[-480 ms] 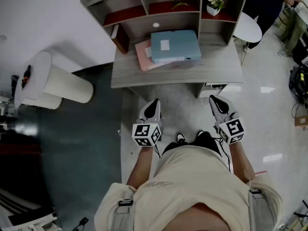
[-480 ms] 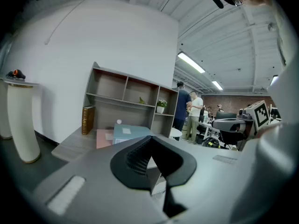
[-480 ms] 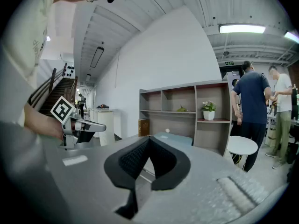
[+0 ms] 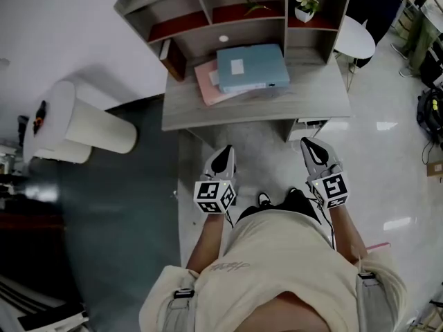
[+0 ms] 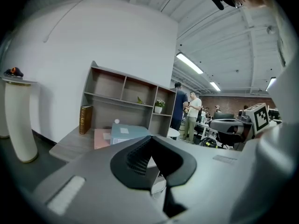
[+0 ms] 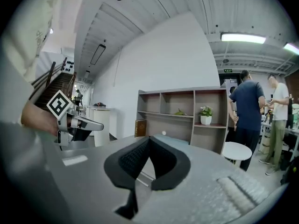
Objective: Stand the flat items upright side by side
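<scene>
A blue flat file box (image 4: 252,67) lies on top of a pink one (image 4: 205,81) on the grey desk (image 4: 228,109); both lie flat, and the same blue file box (image 5: 126,133) and pink one (image 5: 100,138) show in the left gripper view. A brown book (image 4: 173,55) stands upright at the desk's back left, seen as the brown book (image 5: 85,119) in that view too. My left gripper (image 4: 224,152) and right gripper (image 4: 310,145) hover side by side in front of the desk, short of its front edge. Both are shut with nothing between the jaws.
A shelf unit (image 4: 242,9) rises at the desk's back, with a small potted plant (image 4: 307,7) in its right cubby. A white cylinder stand (image 4: 97,126) is at the left, a round white stool (image 4: 358,40) at the right. People (image 6: 250,115) stand beyond the stool.
Both grippers have shifted slightly; the left one sits a little to the right and lower in the head view. The files have not moved.
</scene>
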A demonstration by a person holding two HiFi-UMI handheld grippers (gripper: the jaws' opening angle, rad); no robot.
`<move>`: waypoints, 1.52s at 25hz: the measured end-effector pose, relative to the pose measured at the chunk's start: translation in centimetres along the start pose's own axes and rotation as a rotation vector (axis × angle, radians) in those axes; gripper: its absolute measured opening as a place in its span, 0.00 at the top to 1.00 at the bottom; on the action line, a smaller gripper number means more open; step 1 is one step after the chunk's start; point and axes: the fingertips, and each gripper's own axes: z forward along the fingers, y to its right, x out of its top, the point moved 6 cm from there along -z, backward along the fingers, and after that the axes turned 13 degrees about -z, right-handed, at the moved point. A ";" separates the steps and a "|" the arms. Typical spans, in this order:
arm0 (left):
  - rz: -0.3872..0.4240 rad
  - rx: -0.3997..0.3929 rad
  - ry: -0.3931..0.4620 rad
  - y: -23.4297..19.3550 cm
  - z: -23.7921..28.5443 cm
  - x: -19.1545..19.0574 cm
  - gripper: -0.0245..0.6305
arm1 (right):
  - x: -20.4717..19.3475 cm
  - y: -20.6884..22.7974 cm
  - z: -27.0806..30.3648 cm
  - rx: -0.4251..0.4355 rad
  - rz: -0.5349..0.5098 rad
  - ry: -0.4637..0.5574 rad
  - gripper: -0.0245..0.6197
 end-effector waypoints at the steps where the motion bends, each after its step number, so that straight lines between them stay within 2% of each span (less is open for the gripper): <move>1: 0.006 0.000 0.002 -0.1 0.0 0.1 0.94 | 0.0 -0.1 0.1 -0.006 0.001 -0.001 0.96; 12: 0.047 -0.022 0.014 -0.8 0.2 0.9 0.94 | 0.2 -0.5 0.8 -0.023 0.027 0.015 0.96; 17: 0.042 -0.031 0.023 -1.5 0.1 1.2 0.84 | 0.6 -0.5 1.4 -0.023 0.025 0.019 0.96; 20: -0.004 -0.053 0.031 -2.0 0.4 1.2 0.68 | 0.8 -0.5 1.6 -0.027 0.016 0.016 0.96; 24: -0.009 -0.046 0.018 -2.9 0.6 1.0 0.64 | 0.9 -0.7 1.6 -0.038 0.019 -0.002 0.96; 34: -0.033 -0.072 -0.051 -3.4 3.1 -0.6 0.65 | -0.2 0.0 1.6 -0.044 0.005 -0.082 0.96; 38: -0.047 -0.069 -0.086 -3.5 4.2 -0.9 0.65 | -1.2 0.7 2.8 -0.040 0.042 -0.096 0.96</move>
